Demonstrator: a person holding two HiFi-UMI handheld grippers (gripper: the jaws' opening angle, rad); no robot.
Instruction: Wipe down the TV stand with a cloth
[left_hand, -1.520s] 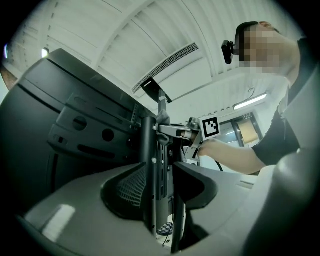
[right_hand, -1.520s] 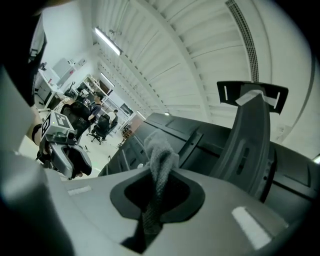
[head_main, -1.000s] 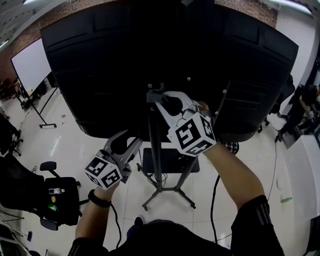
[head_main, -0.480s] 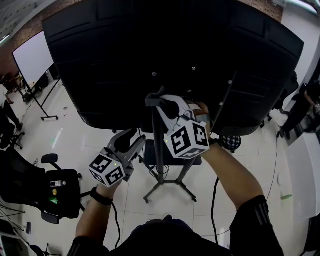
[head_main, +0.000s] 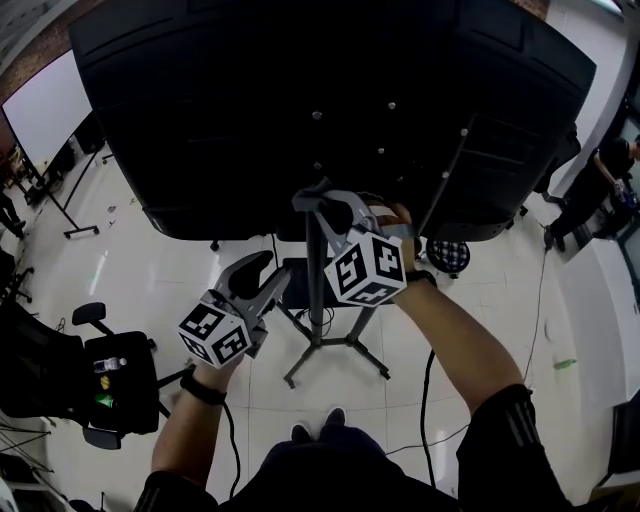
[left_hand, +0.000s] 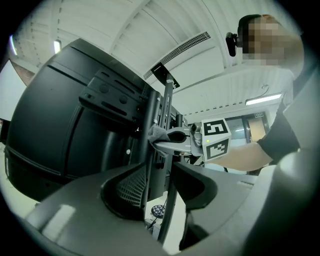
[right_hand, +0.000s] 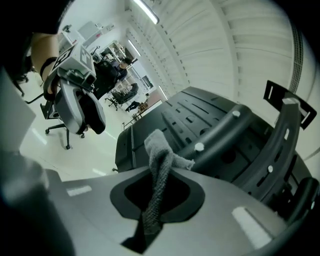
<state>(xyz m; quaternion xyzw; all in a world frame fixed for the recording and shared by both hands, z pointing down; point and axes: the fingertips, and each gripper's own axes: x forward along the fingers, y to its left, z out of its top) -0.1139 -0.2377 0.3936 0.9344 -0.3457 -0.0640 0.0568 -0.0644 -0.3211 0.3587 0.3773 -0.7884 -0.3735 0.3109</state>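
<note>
Near the middle of the head view, the right gripper (head_main: 318, 200) is clamped on a grey cloth (right_hand: 159, 152). The cloth is bunched into a twist and sticks up out of the jaws. Its top end touches the black pole of the TV stand (head_main: 314, 300), high up, just under the TV (head_main: 200, 120). The big black back of the TV fills the picture from 10 o'clock round to 2 o'clock. The stand's pole runs down toward 6 o'clock and ends in spread legs on the pale floor (head_main: 540, 290). The left gripper (head_main: 264, 268) hangs at about 8 o'clock from the right one. It is just beside the pole but does not touch it. Its jaws are squeezed close together and grip nothing; the pole only shows behind them. A black chair (head_main: 110, 385) stands on the floor far out at 8 o'clock.
</note>
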